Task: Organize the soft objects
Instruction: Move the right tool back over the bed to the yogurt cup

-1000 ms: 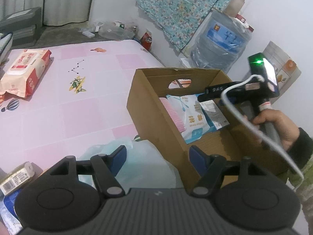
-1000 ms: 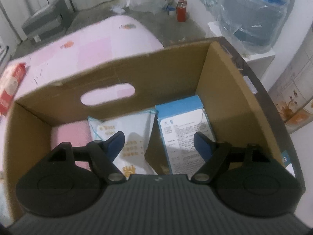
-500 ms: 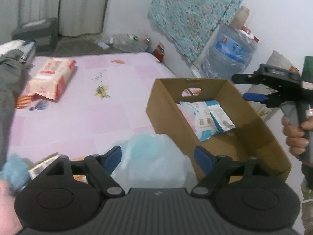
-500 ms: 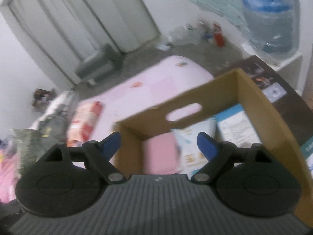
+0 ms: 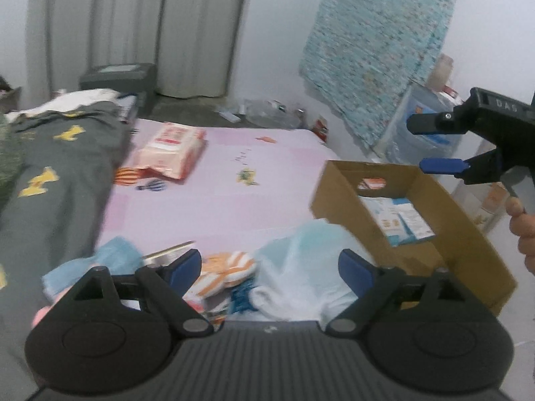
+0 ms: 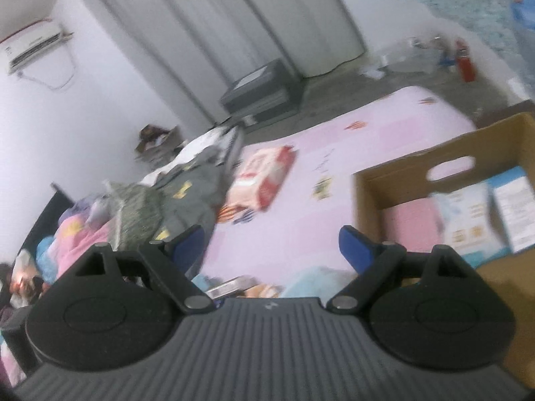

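A brown cardboard box (image 5: 337,200) stands on the pink bed sheet (image 5: 207,207) at the right, holding a pink pack (image 6: 411,230) and blue-white packs (image 5: 398,217). My left gripper (image 5: 269,262) hovers over a pile of soft things beside the box: a pale blue-white bag (image 5: 301,267), an orange striped cloth (image 5: 224,270) and a blue towel (image 5: 110,257). Its jaws are opening with nothing between the pads. My right gripper (image 6: 271,239) is open and empty, raised above the box's near side; it also shows in the left wrist view (image 5: 421,145).
A red-white wipes pack (image 5: 170,150) lies farther up the sheet. A grey blanket (image 5: 60,167) covers the bed's left side. Behind the box stand a water jug (image 5: 401,140) and a patterned cloth (image 5: 374,50) on the wall. A grey case (image 5: 120,77) sits on the floor.
The right gripper has lifted out of the box and tilted up toward the bed. The left gripper has pulled back, bringing the soft pile into view. Both jaws stand wider.
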`<state>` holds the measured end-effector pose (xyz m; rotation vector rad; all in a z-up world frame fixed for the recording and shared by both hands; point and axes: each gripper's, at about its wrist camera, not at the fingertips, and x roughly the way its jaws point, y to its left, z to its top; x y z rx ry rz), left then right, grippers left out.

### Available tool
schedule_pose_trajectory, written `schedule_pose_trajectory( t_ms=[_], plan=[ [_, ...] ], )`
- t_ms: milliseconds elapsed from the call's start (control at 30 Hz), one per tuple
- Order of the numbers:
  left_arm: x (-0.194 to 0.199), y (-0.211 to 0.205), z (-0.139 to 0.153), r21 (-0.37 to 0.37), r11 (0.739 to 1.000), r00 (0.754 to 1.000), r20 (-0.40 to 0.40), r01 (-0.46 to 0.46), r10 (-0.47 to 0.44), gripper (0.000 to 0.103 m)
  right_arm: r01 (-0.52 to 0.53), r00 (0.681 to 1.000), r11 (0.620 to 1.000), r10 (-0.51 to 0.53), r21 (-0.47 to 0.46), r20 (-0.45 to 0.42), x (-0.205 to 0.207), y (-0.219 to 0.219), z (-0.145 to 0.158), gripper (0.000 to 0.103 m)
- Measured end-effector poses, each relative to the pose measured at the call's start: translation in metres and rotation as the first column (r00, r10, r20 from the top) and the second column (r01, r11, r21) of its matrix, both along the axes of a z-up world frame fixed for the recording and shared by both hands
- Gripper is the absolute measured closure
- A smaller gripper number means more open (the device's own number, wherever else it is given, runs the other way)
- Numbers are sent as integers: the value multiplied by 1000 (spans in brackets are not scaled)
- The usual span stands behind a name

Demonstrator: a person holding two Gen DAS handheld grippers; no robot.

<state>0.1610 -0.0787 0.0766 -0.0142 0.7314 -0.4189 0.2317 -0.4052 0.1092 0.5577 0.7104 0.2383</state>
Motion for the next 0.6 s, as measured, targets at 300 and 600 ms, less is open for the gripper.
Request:
schedule_pose_trajectory(
  t_ms=[300, 600],
  plan=[
    [-36, 55, -14, 67, 992, 993, 73, -103, 98, 13, -155, 987, 985, 158, 82, -34, 12, 78, -6, 15],
    [-59, 69, -39, 91, 985, 984, 120, -145, 133, 13, -253, 959, 961, 265, 114, -101, 24, 135, -31, 15]
  ],
)
